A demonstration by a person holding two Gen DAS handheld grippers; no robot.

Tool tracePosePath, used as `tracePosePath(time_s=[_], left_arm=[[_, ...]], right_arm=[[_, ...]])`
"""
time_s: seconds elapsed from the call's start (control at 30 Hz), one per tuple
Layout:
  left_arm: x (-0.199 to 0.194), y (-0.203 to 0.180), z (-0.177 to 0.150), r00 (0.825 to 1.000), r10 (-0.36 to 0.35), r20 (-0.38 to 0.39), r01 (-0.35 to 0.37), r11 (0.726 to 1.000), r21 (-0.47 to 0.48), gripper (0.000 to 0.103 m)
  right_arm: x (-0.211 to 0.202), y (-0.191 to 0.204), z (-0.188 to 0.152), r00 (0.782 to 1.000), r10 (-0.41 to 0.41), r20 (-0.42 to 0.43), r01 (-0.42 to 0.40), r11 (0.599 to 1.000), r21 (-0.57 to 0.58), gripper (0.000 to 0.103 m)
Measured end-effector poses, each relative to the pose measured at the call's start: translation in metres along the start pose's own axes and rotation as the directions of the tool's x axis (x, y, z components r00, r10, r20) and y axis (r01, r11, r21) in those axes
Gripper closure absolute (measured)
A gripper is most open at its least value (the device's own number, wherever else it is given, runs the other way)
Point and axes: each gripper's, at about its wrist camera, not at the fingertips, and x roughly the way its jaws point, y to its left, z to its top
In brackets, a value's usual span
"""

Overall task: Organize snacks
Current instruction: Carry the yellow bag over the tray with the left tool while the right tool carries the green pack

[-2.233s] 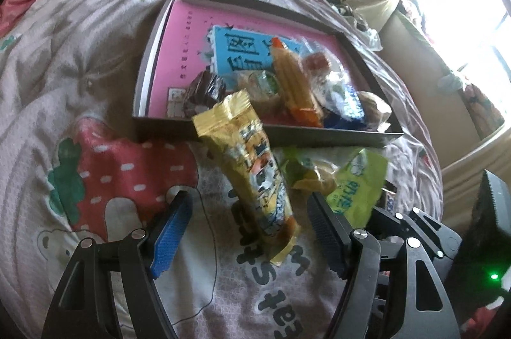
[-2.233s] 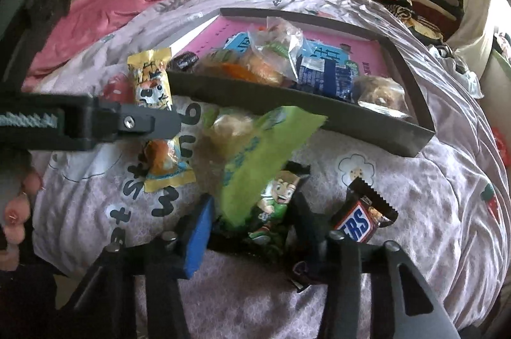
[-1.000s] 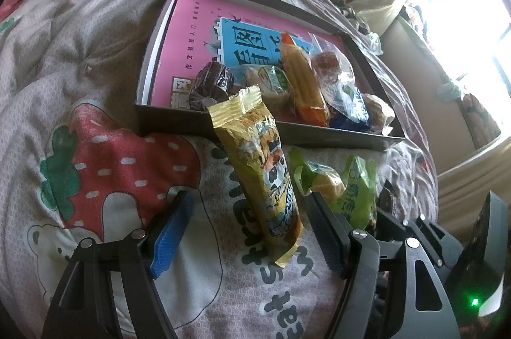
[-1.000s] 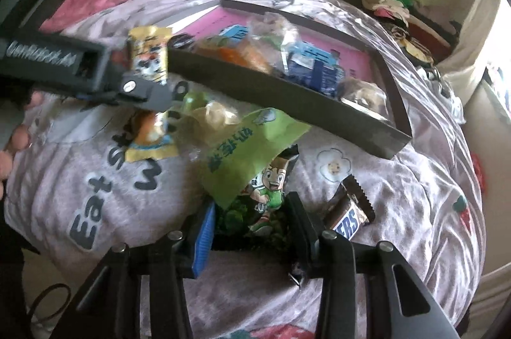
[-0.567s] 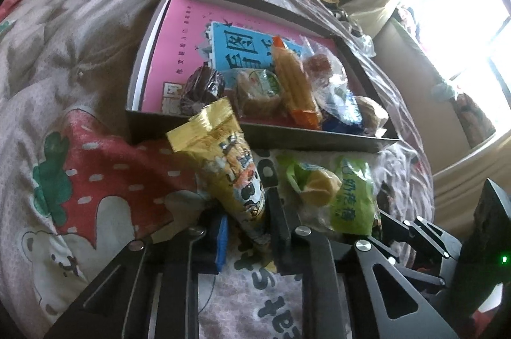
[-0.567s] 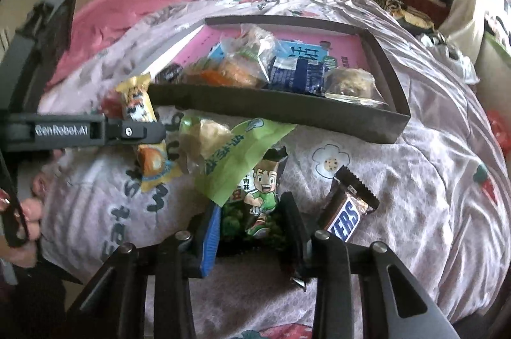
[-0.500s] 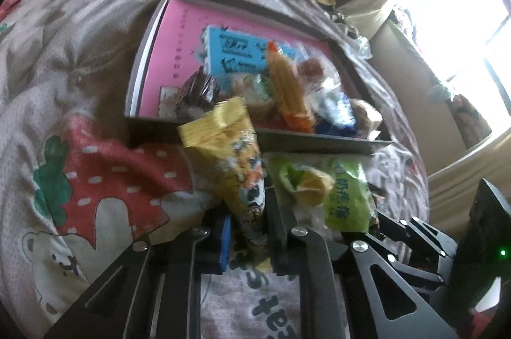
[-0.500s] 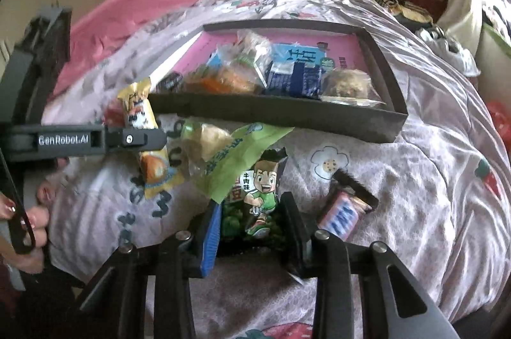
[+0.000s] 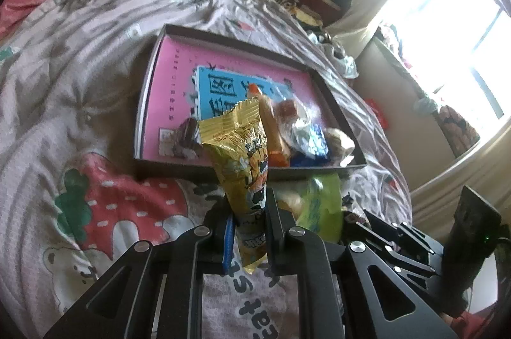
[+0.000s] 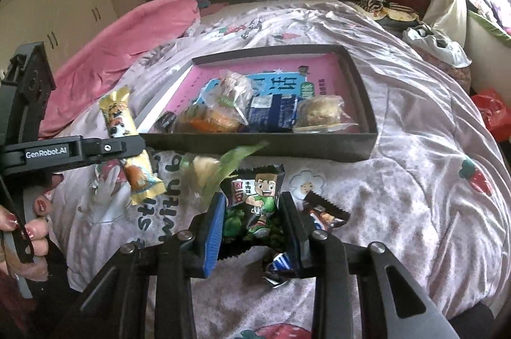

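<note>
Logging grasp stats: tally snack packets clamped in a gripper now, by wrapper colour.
Yellow foil cartoon snack packet: 1, in left gripper
Black-and-green cartoon snack packet: 1, in right gripper, jaws just been closing on it
Total: 2

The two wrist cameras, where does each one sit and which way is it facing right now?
Left wrist: on the left gripper, angled down at the bed and box; its fingers clamp the yellow snack bar.
Right wrist: on the right gripper, angled down; clamps the cartoon snack pack; person's hand shows at left.
Shared: box, yellow bar, green packet.
</note>
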Motion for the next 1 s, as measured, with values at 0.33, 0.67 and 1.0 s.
tracePosePath(time_s=[0.33,0.67,1.0], left_arm=[[0.003,0.002,-0.001,1.0,0.001,-0.01,-0.001,1.0,-0.006,0.087],[0.008,0.003,-0.001,1.0,-0.001,-0.025,0.001,1.0,-0.013,0.087],[0.002,0.005,0.001,1.0,-0.024,-0.01,0.024,0.999,-0.027,0.087]], right_arm=[[0.03,0.016,-0.009,0.994,-0.049,-0.095,0.04,0.995,-0.089,0.068],[0.054,0.024,-0.006,0.985,-0.082,-0.149,0.061,0.988,-0.14,0.065],[0.025,0.011,-0.004,0.992,0.008,-0.129,-0.016,0.998,-0.056,0.069]])
